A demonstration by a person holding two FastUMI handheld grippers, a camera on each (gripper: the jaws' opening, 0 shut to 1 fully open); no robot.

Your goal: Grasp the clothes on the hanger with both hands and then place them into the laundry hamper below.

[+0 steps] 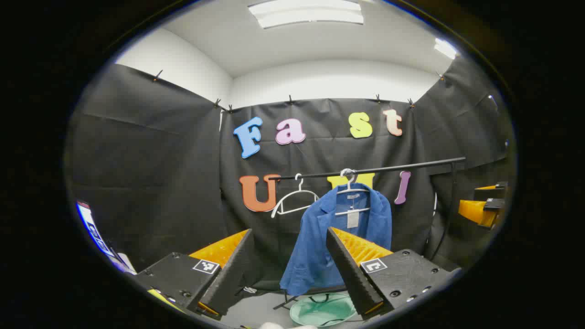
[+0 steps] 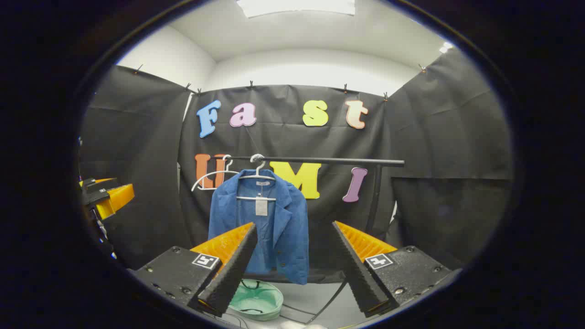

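Left gripper (image 1: 288, 274): spread wide, empty.
Right gripper (image 2: 292, 269): same.
Blue jacket (image 2: 274, 228): hanging ahead, untouched.
Hamper (image 2: 256, 299): below; I've everything left.

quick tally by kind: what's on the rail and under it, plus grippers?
Hangers: 2, one bare, one under the jacket
Jacket: 1
Hamper: 1
Rail: 1
Grippers: 2, left, right, both open
Total: 7

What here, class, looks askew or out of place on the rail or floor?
Little stands out. The blue jacket hangs on its hanger with one lapel folded open. A spare empty hanger hangs beside it. The green hamper sits below.
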